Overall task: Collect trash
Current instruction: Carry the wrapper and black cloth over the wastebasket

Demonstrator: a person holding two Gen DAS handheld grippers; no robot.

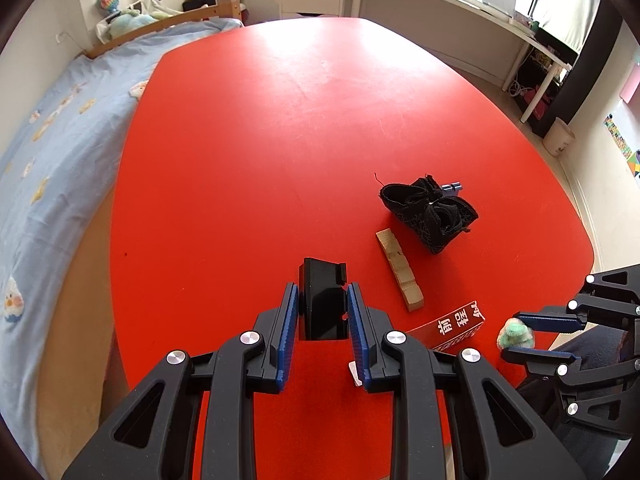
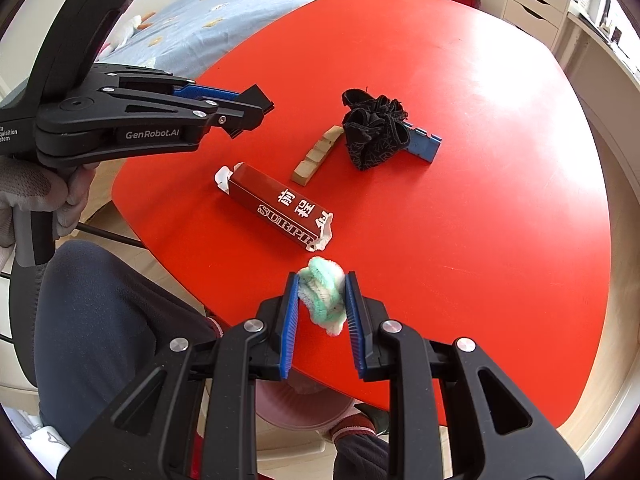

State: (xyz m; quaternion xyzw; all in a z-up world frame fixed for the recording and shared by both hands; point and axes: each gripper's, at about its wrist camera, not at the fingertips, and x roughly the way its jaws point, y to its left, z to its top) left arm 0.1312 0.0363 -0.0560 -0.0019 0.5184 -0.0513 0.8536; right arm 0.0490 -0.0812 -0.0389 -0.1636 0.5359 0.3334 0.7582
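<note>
On the red table the red box, black cloth wad and beige strip await collection, since both claws are full: left gripper pinches a black plastic piece, right gripper a fuzzy green-white ball

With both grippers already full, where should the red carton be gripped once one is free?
Grip the red carton across its narrow width at mid-length, coming down from above. It lies flat on the table, long and slim, with both long sides clear; its torn white ends look too flimsy to pinch.
</note>
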